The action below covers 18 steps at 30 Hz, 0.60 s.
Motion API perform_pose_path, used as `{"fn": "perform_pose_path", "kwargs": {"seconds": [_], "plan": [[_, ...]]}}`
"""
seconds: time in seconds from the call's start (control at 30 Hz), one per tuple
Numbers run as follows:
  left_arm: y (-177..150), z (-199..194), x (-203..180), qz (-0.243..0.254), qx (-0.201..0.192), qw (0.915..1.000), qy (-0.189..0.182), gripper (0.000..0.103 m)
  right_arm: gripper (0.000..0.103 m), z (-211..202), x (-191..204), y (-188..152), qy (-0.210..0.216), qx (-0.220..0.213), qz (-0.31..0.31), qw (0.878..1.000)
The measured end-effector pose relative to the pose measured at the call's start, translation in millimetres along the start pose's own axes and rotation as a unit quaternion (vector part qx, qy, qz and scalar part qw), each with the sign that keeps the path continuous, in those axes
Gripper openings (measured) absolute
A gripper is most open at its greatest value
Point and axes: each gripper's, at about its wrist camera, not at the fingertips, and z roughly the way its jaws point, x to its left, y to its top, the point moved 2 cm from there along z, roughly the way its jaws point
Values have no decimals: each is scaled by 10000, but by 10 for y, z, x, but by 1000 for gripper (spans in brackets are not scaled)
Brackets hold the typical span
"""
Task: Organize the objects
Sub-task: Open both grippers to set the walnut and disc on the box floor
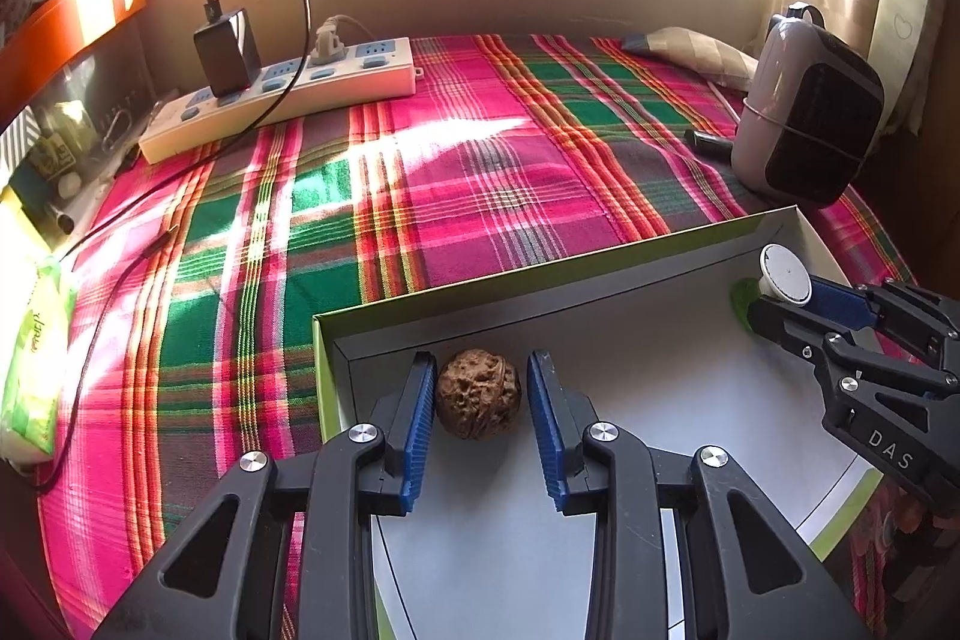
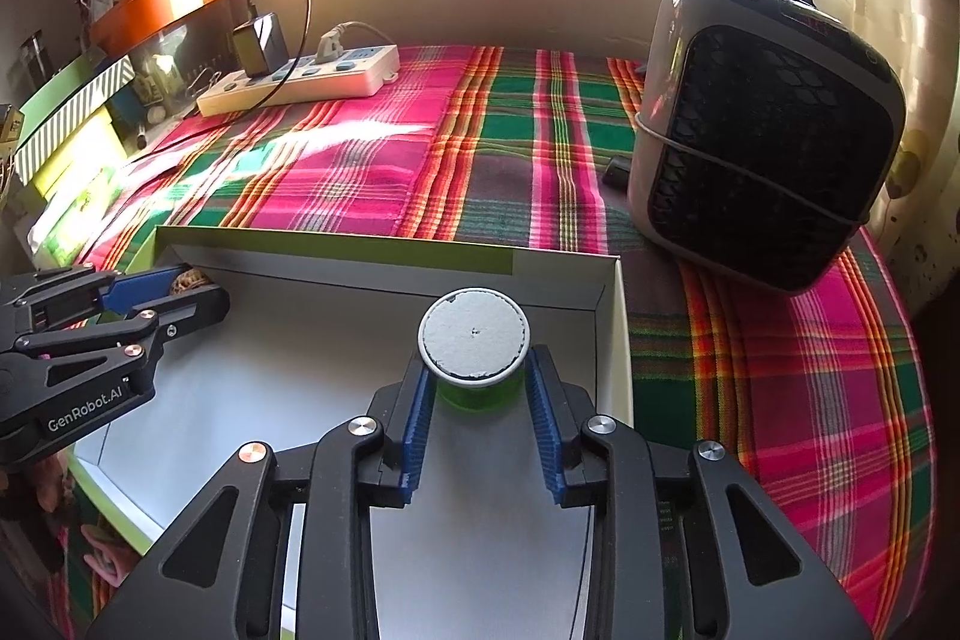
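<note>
Left claw [image 1: 480,400] spread, straddling the walnut [image 1: 478,393], which sits on the box [image 1: 600,274] floor in its far left corner; pads not touching. Right claw [image 2: 477,394] flanks the green bottle [image 2: 477,391] with white cap [image 2: 474,340] near the box's far right corner; grip unclear, can't tell if it's pinching. Lift both straight up to clear the box walls. Past the box: heater [image 2: 762,136], power strip [image 1: 282,94].

We take this for a home: a plaid cloth [image 1: 480,172] under sunny windows, power strip [image 1: 288,94] far left, small heater [image 2: 768,130] right.
</note>
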Motion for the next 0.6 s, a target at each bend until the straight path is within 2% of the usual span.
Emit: {"fn": "perform_pose_path", "kwargs": {"seconds": [0.13, 0.5, 0.6], "plan": [[-17, -26, -28, 9, -29, 10000, -60, 38, 42, -10, 24, -6, 6, -4, -34, 10000], [-52, -219, -15, -30, -176, 9998, -88, 41, 45, -122, 26, -37, -15, -88, 38, 10000], [-83, -291, -15, -43, -225, 9997, -100, 41, 48, -183, 36, -55, 4, -151, 74, 9999]]}}
